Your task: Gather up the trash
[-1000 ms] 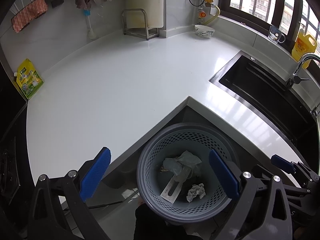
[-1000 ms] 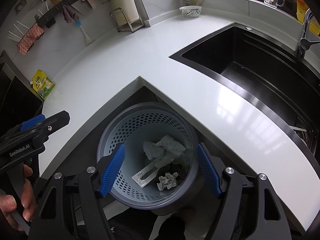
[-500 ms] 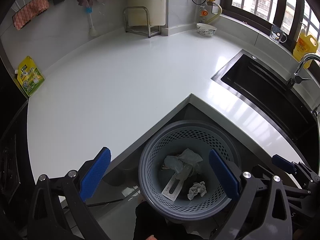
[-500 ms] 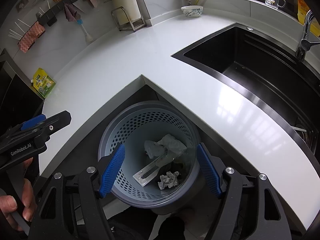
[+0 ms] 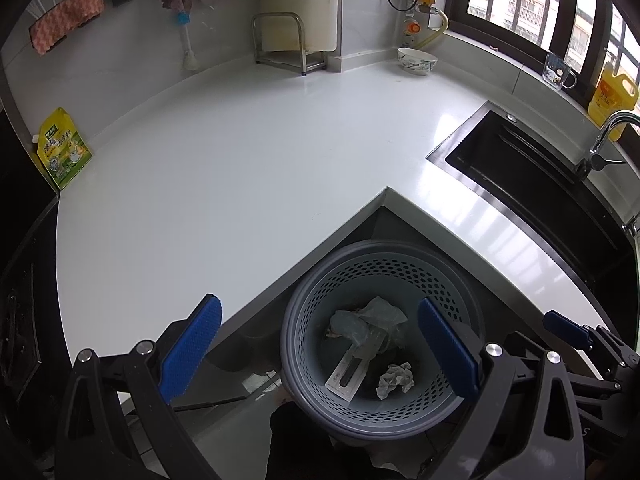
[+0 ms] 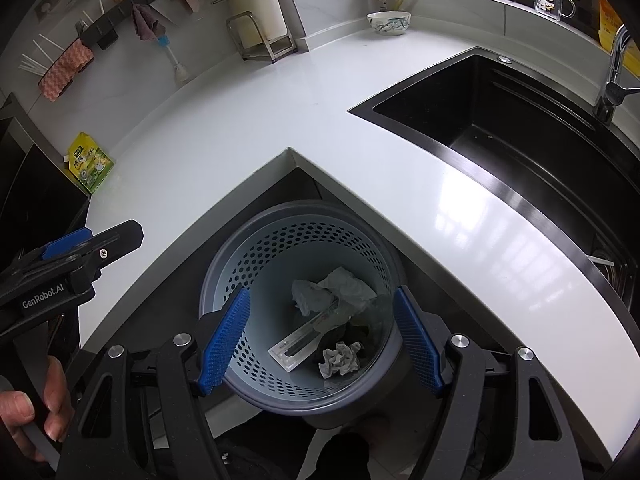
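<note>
We are in a home kitchen: a white L-shaped table fills the frame; a black sink with a tap sits at the right; cloths hang at upper left; a bowl stands beneath the window at upper right.

Both grippers tilt downward, side by side. The left gripper and right gripper gape wide, holding nothing.
</note>
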Demonstrator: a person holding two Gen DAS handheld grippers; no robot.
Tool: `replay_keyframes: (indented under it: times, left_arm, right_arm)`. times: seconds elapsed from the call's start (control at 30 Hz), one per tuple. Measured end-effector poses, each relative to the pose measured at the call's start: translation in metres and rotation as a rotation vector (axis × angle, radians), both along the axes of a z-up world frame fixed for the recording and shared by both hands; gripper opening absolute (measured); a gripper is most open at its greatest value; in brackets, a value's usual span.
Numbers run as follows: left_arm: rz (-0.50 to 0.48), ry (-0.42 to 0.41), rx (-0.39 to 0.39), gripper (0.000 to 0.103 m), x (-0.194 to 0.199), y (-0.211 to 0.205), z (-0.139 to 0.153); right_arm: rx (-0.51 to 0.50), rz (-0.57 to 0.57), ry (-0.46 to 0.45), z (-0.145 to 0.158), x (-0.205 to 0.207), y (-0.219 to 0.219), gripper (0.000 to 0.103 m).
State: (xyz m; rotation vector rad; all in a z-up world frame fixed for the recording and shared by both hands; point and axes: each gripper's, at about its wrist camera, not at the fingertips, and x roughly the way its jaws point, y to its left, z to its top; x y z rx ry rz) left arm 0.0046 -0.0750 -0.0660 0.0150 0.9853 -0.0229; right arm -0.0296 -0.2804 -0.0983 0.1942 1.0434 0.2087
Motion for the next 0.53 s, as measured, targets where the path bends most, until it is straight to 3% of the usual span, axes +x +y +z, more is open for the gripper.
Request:
replay_keyframes:
  times: [0.53]
  left_arm:
    - [-0.002,0.006,0.0,0.097,-0.0009,0.0002,-0.0002]
  right_arm:
    - [0.002,0.001,-0.004,0.0004,-0.0008,0.0005,0.071]
